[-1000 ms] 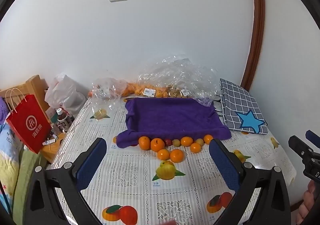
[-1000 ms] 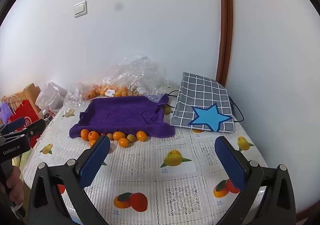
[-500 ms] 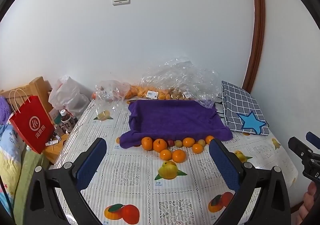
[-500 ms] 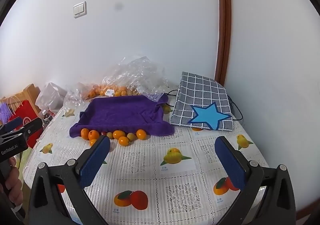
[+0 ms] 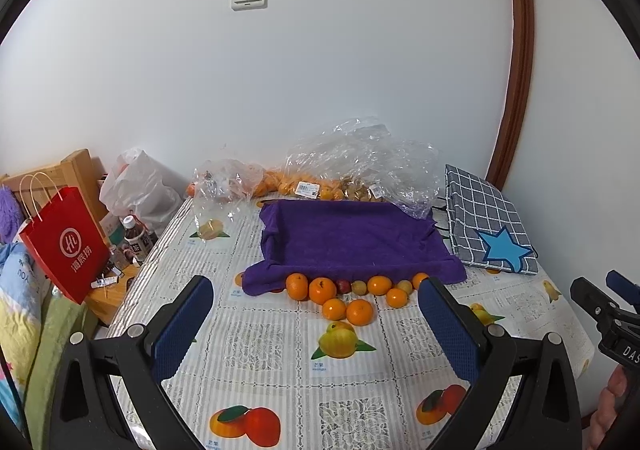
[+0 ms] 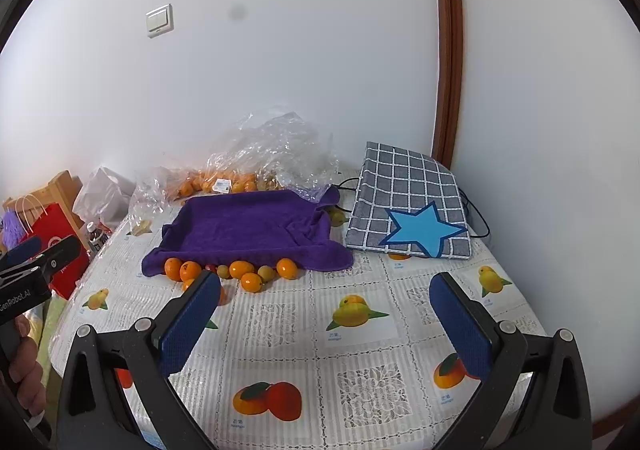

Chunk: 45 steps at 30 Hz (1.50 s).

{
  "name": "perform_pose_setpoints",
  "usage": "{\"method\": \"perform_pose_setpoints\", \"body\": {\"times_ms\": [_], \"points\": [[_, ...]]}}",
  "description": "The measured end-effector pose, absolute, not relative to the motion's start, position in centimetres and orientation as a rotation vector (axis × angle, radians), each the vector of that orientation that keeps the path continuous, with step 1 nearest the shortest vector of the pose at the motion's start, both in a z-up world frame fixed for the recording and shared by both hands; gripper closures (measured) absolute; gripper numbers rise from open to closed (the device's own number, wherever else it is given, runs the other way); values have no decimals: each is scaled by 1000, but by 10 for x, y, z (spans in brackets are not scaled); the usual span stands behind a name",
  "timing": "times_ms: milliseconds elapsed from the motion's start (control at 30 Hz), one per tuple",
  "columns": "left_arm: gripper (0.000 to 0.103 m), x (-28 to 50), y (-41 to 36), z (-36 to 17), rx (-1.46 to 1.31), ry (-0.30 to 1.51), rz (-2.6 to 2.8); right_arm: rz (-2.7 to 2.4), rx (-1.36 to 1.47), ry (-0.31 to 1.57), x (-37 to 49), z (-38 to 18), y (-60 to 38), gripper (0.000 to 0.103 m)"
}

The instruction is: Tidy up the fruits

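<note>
Fig. legend, both wrist views, w/ nothing yet grasped.

Left tool [image 5: 316, 324]: blue-padded fingers [image 5: 182, 326] spread wide apart, empty, held above near edge of counter [image 5: 264, 354] covered w/ fruit-print lace-pattern cloth. Aimed straight at fruit row, probably as approach line for first pick.

Right tool [image 6: 326, 324]: likewise wide apart, empty, held over near-right part of counter. Pointed more toward centre than at fruit, so judged on standby.

Task items: loose row of small orange mandarins [image 5: 322, 290] mixed w/ a few smaller yellow-green and reddish fruits [image 5: 359, 287], set on counter just at front hem of purple terry towel [image 5: 352, 240]. Two mandarins [image 5: 360, 312] slightly nearer than the rest. Towel edges raised at sides and back, as if draped over a shallow tray; likely the sorting destination, w/ interior showing no fruit.

Behind towel: crumpled clear plastic bags [image 5: 360, 158] w/ more orange fruit inside, against white wall. Probably source packaging.

Right of towel: grey checked fabric case w/ blue star [image 5: 486, 218], apart from fruit. Off left edge of counter: red paper carrier bag [image 5: 66, 246], not involved.

Stage judged: start of task. Next move calls for lowering over one mandarin w/out knocking neighbours, since round fruit touching in a row rolls easily.
</note>
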<state>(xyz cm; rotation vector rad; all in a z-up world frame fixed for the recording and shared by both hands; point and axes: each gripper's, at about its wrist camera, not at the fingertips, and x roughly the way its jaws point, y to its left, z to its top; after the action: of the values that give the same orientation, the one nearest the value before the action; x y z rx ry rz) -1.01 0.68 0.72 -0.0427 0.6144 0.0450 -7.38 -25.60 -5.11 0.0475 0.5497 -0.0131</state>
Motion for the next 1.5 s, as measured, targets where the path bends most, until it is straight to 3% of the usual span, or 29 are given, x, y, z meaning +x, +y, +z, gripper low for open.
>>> {"method": "perform_pose_setpoints", "body": {"times_ms": [1500], "points": [[0,-17,12,1,-70,604,29,14,45,555,-73,-51,-245,0]]}}
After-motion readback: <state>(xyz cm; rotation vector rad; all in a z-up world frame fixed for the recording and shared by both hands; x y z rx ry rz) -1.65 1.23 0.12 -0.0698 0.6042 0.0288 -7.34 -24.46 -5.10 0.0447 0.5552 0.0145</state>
